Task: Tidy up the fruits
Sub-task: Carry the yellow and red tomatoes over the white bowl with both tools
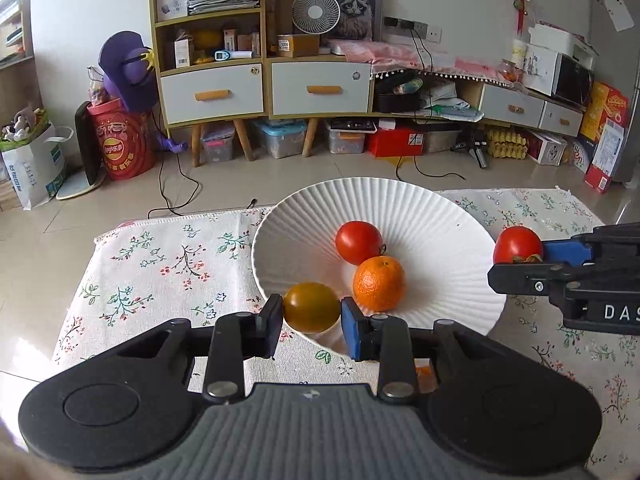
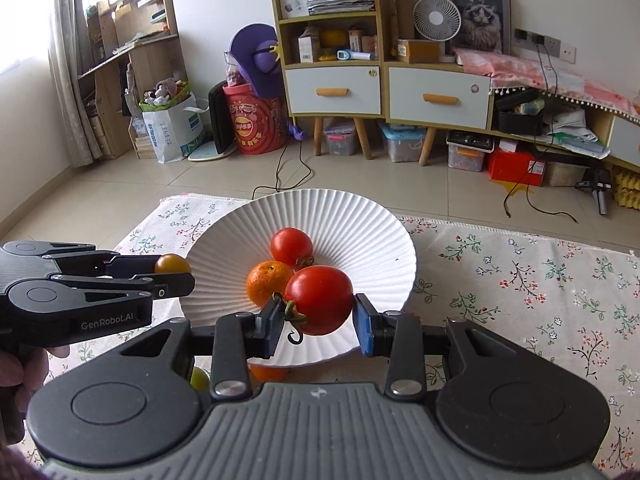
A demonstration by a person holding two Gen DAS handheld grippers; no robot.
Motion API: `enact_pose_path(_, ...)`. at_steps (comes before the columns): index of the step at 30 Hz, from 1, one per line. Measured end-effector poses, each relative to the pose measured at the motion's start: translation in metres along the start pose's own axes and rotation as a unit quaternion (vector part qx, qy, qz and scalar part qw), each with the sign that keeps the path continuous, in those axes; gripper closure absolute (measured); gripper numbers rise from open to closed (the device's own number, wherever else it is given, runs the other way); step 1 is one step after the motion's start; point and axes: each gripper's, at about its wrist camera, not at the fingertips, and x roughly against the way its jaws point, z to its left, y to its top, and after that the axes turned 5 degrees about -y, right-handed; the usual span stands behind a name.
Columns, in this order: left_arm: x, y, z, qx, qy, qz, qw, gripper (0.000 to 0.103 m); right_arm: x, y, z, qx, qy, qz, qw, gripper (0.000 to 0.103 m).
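2 fruits are in the air at once, both at the white ribbed plate (image 1: 400,200), which sits on the floral tablecloth (image 1: 160,272). The left gripper (image 1: 312,308) pinches a yellow-green tomato (image 1: 312,307) at the plate's near-left rim; the right gripper (image 2: 320,304) clamps a red tomato (image 2: 320,300), stem toward its left pad, over the plate's near edge. Already inside the plate lie 1 red tomato (image 1: 358,242) and 1 mandarin (image 1: 378,282), touching each other near the centre.

To place well, I would bring each fruit clearly past the rim and low over a bare patch of the plate before letting go: the yellow-green one left of the mandarin, the red one right of it. Releasing 1 at a time seems wise, since round fruit dropped onto the sloped ribs could roll into the others or out. 2 more fruits, 1 orange (image 2: 268,372) and 1 greenish (image 2: 199,378), show below the plate's near edge, still to collect.
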Motion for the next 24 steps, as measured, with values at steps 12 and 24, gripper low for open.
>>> enact_pose_path(12, -0.035, 0.006, -0.009, -0.057, -0.01, 0.011, 0.9983, 0.072, -0.027, 0.0, -0.009, 0.027, -0.005, 0.013, 1.0, 0.069)
enact_pose_path(24, -0.045, 0.01, -0.009, -0.057, -0.007, -0.002, 0.9983, 0.072, -0.04, 0.004, -0.003, 0.062, 0.001, 0.006, 0.998, 0.069)
